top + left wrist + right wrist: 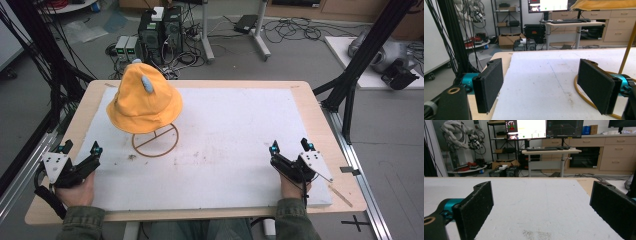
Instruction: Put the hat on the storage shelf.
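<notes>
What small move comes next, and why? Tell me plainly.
Probably ease the left tongs forward and inward toward the yellow hat on its wire stand. Both tongs are open and hold nothing, the right tongs sit far across the white board, and the hat is nearest the left.

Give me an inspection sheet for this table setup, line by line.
Surface: white mat on a wooden table, lightly stained.
Job's things: yellow hat on a wire stand, far left.
Clutter: nothing seen on the mat.
Grippers: left tongs open, near left edge; right tongs open, near right; neither holds anything.
Cables: a black cable trails from the right tongs; more lie on the floor.
Surroundings: computer towers, black frame posts.
</notes>
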Demonstrator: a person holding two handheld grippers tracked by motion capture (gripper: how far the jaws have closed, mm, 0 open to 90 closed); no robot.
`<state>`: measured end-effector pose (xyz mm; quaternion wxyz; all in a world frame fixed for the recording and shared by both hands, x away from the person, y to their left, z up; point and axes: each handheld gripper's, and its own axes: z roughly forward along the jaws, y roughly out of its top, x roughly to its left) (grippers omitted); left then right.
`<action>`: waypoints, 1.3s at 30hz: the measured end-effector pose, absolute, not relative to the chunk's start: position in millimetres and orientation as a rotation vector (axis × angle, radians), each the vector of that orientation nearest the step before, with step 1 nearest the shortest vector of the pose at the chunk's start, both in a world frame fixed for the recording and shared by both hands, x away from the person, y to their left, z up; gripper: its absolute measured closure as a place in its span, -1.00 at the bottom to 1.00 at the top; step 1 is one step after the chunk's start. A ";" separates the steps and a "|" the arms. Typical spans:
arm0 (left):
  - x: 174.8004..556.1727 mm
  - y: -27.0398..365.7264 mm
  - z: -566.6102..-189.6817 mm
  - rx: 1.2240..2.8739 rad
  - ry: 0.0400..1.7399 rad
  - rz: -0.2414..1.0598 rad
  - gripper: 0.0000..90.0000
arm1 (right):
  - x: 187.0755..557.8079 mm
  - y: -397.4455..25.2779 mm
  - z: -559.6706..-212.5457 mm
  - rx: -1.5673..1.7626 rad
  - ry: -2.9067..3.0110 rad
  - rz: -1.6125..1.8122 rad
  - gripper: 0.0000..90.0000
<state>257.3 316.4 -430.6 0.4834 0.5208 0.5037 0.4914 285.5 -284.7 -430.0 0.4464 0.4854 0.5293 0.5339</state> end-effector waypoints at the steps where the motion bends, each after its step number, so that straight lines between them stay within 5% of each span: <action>1: 257.2 316.5 -430.7 1.267 1.227 1.196 -0.53 | 285.8 -284.8 -430.1 1.197 1.312 1.320 -0.90; 39: 256.8 314.4 -430.4 1.245 1.217 1.184 -0.52 | 284.2 -289.0 -430.8 1.204 1.319 1.300 -0.90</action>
